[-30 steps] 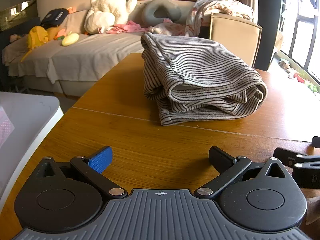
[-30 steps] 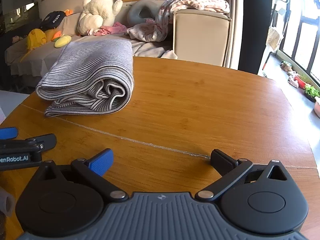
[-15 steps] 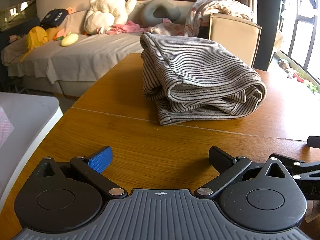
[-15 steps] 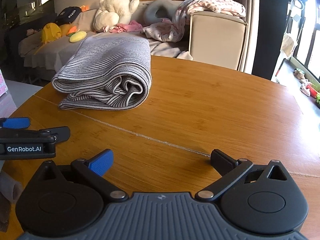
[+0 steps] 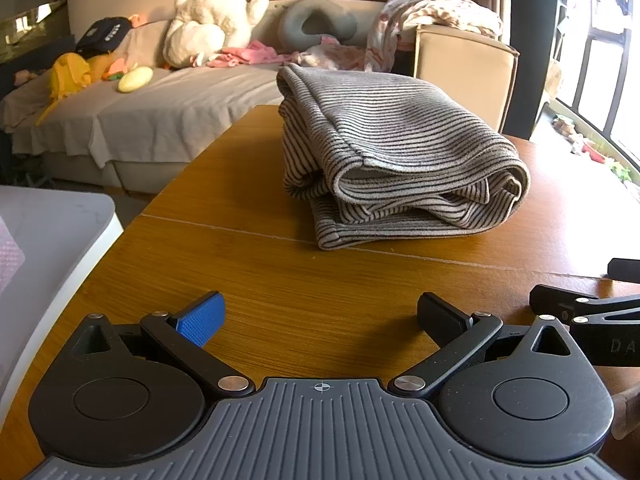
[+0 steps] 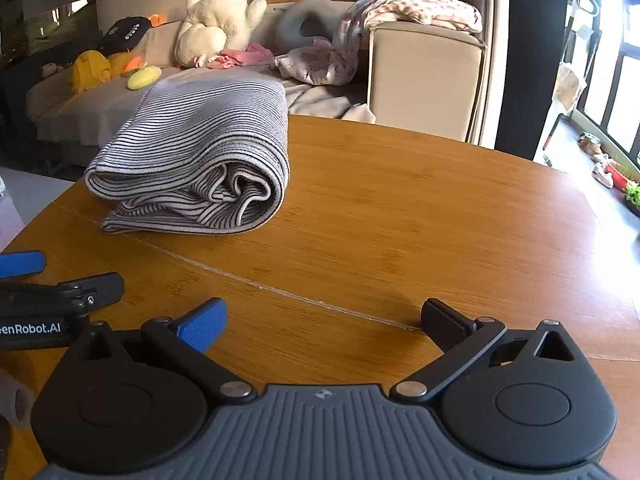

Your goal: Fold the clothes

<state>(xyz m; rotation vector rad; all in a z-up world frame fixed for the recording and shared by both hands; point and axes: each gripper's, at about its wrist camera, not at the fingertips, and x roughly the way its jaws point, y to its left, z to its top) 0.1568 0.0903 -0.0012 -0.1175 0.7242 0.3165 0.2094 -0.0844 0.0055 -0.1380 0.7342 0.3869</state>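
Both grippers sit low over the wooden table [image 5: 248,276], empty, w/ jaws spread wide. Our left gripper [image 5: 320,316] and right gripper [image 6: 324,320] hold nothing; only bare tabletop shows between the fingertips.

The striped garment [image 5: 396,160] lies well ahead of the left jaws, a bit right of their centre line. From the right wrist cam it's ahead and off to the left of the jaws [image 6: 200,160]. It's already a compact bundle, several layers stacked, rolled edge facing us, resting just beyond the table seam [image 5: 240,230]. We judge the fold is basically done, which is prob. why we hang back w/ open jaws instead of reaching in: nothing left to pinch, and staying apart avoids dragging the layers loose.

The 2 grippers are side by side. The right one's fingers show at the right edge of the left cam [image 5: 580,308], and the left one's at the left edge of the right cam [image 6: 60,292].

Vs 1 s ago: the left view is about the same, the garment's shape and spot unchanged. The right view has swung, so the bundle now sits closer to centre ahead of the right jaws than before. Jaw spread on both looks the same. A sofa [image 5: 168,120] w/ toys sits behind the table.
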